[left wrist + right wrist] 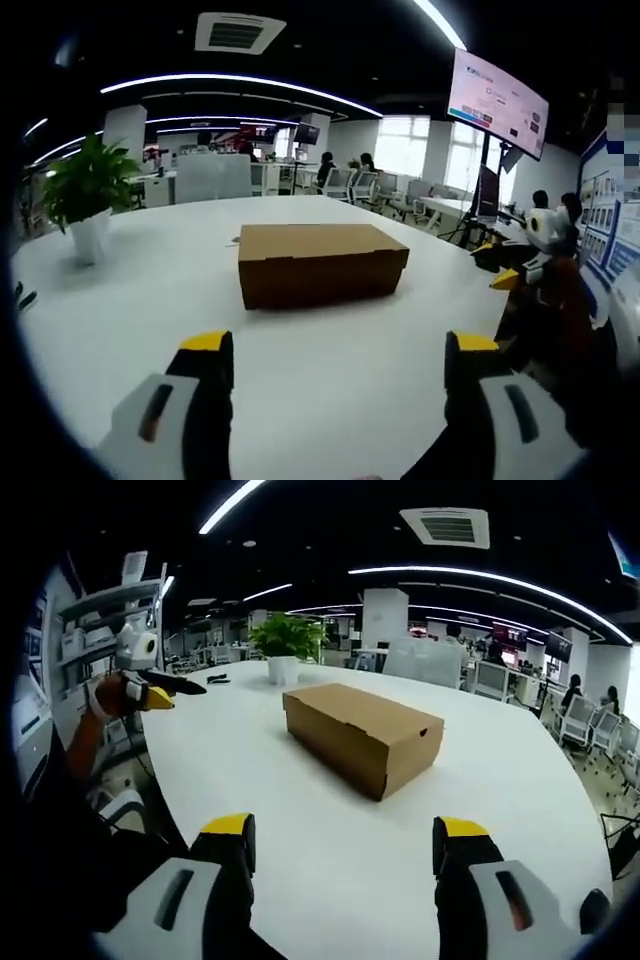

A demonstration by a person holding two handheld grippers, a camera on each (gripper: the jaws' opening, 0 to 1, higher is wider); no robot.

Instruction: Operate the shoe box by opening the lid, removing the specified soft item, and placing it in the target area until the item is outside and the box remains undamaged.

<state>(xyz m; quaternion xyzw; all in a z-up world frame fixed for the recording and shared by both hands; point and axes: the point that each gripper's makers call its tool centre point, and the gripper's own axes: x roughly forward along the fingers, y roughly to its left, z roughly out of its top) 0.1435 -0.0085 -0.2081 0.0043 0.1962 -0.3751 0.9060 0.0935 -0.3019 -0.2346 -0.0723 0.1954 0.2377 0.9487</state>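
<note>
A brown cardboard shoe box (320, 262) lies on the round white table (150, 300) with its lid shut. My left gripper (338, 350) is open, its yellow-tipped jaws wide apart on the near side of the box and clear of it. In the right gripper view the same box (360, 735) sits at an angle, one corner turned toward me. My right gripper (343, 832) is open too, short of the box with nothing between its jaws. The right gripper (530, 245) is also seen at the table's right edge, and the left gripper (140, 685) at the far left.
A potted plant (85, 195) in a white pot stands on the table left of the box, also seen as the plant (285, 645) behind it. A screen (497, 100) on a stand is beyond the table. A shelf unit (90, 620), office chairs and seated people lie farther off.
</note>
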